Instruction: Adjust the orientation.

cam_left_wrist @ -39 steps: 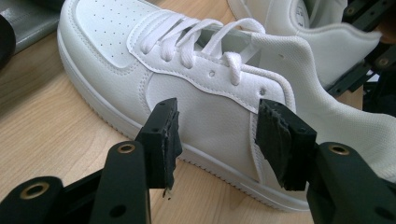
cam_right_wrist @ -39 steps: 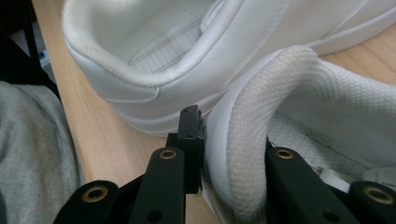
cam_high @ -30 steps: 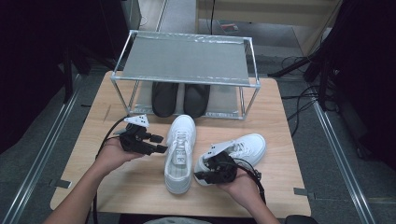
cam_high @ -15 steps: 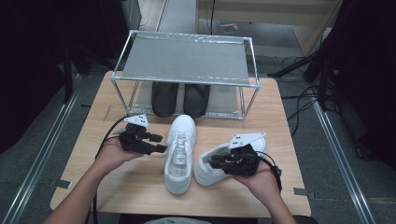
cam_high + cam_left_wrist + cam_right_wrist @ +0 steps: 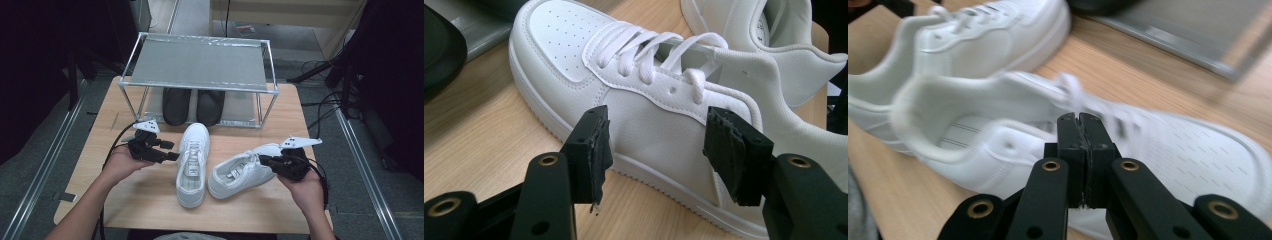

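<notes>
Sneakers side by side at mid-frame, one per gripper.
Left gripper (image 5: 170,152) fingers spread, opening wider beside the upright sneaker (image 5: 192,162), nothing between them; right gripper (image 5: 265,161), just closed empty, sits at the tilted sneaker (image 5: 243,171) on the desk (image 5: 150,200).

Light: bright on the table (image 5: 150,200) — dark surroundings.
Blur: right gripper view smeared — white shoe (image 5: 1168,145) soft.
Left gripper view: sharp.
</notes>
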A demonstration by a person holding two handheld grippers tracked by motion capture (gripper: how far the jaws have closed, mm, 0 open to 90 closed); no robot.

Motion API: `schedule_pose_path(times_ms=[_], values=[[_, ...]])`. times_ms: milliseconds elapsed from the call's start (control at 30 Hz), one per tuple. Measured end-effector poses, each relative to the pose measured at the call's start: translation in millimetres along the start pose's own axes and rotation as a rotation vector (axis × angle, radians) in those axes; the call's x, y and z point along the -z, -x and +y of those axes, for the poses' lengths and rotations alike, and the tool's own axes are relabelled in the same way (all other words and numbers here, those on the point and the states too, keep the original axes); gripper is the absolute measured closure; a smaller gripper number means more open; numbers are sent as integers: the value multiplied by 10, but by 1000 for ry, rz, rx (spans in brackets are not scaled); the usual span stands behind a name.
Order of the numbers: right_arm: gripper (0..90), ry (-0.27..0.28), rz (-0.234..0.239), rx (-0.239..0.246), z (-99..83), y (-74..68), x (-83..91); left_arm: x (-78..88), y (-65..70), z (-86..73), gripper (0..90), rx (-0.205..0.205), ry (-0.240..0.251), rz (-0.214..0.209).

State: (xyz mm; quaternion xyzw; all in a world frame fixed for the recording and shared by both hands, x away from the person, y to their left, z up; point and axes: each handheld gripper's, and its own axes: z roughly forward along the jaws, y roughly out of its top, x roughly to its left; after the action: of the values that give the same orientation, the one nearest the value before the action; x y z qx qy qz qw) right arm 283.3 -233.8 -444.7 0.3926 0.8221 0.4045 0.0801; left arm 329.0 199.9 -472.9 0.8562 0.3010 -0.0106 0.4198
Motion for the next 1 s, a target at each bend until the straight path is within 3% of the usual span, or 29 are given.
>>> schedule_pose_path(times_ms=[233,533,1000], values=[[900,-31,-49,-66,-162,185,13,-51,-17,49,434,-9,-2,-5],[900,-122,-66,-78,-269,265,-101,-80,-24,73,429,-17,-9,-8],[900,-125,-53,-70,-215,322,-186,-19,-10,-10,409,-9,4,19]])
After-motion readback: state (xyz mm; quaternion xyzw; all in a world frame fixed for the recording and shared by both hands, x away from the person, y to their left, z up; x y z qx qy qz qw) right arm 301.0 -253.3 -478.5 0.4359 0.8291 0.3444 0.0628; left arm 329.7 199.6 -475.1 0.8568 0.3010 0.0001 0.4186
